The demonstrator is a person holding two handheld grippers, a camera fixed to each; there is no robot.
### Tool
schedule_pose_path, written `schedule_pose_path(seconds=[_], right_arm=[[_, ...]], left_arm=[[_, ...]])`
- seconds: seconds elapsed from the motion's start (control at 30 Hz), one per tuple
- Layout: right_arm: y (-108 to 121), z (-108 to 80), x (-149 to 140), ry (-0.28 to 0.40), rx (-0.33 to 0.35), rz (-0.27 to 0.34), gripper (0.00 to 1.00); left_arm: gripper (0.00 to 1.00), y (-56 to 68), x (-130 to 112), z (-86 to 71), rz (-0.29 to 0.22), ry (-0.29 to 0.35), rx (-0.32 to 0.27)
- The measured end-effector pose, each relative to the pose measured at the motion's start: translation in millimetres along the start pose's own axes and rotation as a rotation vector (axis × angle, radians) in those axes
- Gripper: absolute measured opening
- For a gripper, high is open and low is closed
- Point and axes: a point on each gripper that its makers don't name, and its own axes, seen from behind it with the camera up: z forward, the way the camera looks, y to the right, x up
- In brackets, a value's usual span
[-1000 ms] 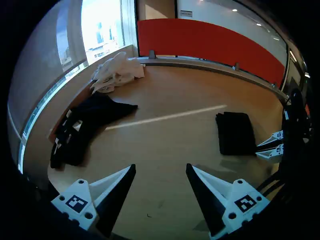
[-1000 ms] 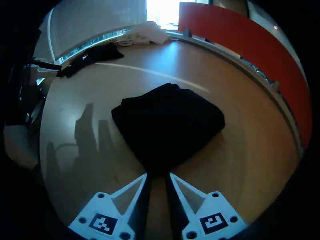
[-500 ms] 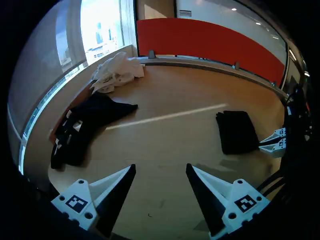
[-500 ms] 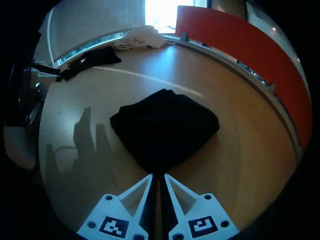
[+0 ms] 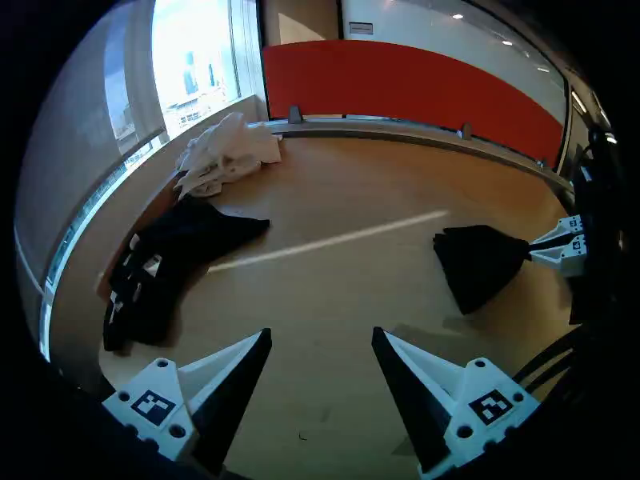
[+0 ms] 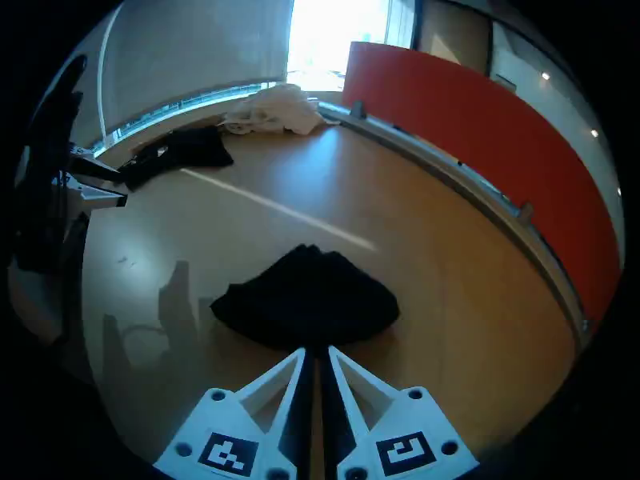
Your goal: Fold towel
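Black towel (image 6: 308,296), bundled, lies on the right of the table (image 5: 336,192), its near edge pinched by the closed right gripper (image 6: 316,372) (and tugged upward, I judge). The left gripper (image 5: 320,336) hangs open, empty. Folding looks mostly done; placing remains.
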Motion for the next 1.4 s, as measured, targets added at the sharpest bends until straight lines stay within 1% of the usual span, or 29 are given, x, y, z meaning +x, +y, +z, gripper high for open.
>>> schedule_pose_path(seconds=[0.4,0.6,0.8,1.0,1.2,1.4], right_arm=[[23.7,-35.9,54.7,0.078,-0.043,-0.043,0.04],[35.9,-54.3,74.1,0.106,-0.071,-0.059,0.04],[51.4,-71.1,80.0,0.113,-0.101,-0.067,0.05],[67.2,-87.3,83.4,0.125,-0.127,-0.059,0.04],[88.7,-102.6,80.0,0.127,-0.154,-0.048,0.04],[110.5,-116.4,72.7,0.126,-0.17,-0.022,0.04]], left_arm=[[0.93,5.0,14.5,-2.4,0.017,0.022,-0.021],[0.93,7.2,19.5,-4.1,0.02,0.03,-0.028],[0.93,9.8,24.0,-4.7,0.023,0.037,-0.035],[0.93,14.0,27.5,-3.9,0.029,0.04,-0.043],[0.93,21.6,31.7,-1.6,0.035,0.042,-0.057],[0.93,28.6,34.4,2.1,0.051,0.041,-0.064]])
